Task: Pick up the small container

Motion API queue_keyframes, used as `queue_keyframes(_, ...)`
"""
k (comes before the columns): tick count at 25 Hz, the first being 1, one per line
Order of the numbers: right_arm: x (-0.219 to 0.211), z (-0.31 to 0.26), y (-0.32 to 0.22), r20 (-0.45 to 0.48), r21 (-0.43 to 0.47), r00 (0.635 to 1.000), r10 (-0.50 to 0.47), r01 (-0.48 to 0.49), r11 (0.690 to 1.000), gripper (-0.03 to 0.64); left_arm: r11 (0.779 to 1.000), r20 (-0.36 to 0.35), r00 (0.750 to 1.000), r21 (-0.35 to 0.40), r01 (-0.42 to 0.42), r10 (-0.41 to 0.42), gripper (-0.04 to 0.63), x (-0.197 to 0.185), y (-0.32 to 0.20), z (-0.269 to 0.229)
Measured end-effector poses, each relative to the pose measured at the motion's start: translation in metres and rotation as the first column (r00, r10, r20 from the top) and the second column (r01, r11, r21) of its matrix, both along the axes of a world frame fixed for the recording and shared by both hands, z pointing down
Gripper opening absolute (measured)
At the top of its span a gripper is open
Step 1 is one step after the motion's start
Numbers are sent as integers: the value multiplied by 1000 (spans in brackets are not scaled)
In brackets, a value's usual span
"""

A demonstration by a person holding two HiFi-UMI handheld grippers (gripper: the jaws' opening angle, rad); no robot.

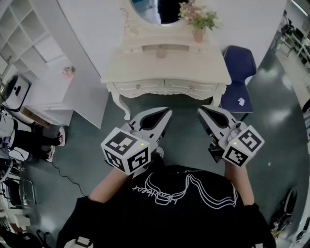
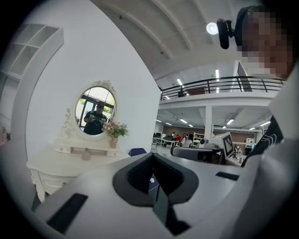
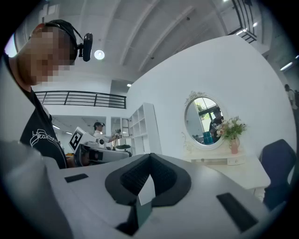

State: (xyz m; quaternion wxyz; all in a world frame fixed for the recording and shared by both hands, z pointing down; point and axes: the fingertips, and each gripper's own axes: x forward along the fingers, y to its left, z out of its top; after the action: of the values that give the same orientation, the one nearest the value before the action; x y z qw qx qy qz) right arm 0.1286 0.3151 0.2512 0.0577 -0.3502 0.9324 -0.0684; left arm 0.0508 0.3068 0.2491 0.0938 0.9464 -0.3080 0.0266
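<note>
Standing in front of a white table (image 1: 145,68), a person in a black shirt holds both grippers close to the chest, tips aimed at the table. Nearest, the left gripper (image 1: 165,114) has its jaws pressed together with nothing between them. The right gripper (image 1: 202,112) is likewise closed and empty; each gripper's own view shows only the pads meeting. Both hang over bare grey floor (image 1: 184,121) in front of the table, short of its front edge. On the table, at the middle of the raised back ledge, stands the container (image 1: 161,52), a small pale pink pot, upright and untouched. To its right on the same ledge is a vase (image 1: 198,34) of pink flowers, and an oval mirror (image 1: 145,9) rises at the table's back edge behind the container. A blue chair (image 1: 240,65) sits just beside the table's right end. By my reading the task is at its very start: the approach has not begun and neither gripper is near the container. The next move seems to call for stepping up to the table and reaching one gripper over the top toward the back ledge. Its jaws would need to spread before arrival and line up either side of the container, keeping clear of the vase.
</note>
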Motion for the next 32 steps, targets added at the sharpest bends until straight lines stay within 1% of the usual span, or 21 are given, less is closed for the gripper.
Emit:
queue_keyframes(9, 5, 1, -6, -8, -4, 1000, 11, -11, 1000, 6, 1000, -2, 1000, -8, 3, -3, 3, 2, -9, 2)
queue_keyframes(12, 10, 7, -14, -3, -18, 1000, 13, -13, 1000, 6, 1000, -1, 1000, -13, 10, -10, 2, 5, -15, 6)
queue_keyframes(18, 8, 17, -32, 18, -48, 1000, 12, -11, 999, 6, 999, 3, 1000, -45, 26, -26, 3, -2, -32, 19)
queue_keyframes(25, 3, 30, -76, 20, -80, 1000, 12, -10, 997, 6, 997, 3, 1000, -70, 28, -28, 3, -6, -72, 30)
queue_keyframes(32, -6, 39, -151, 25, -114, 999, 26, -23, 993, 6, 994, 7, 1000, -108, 22, -22, 3, -15, -149, 39)
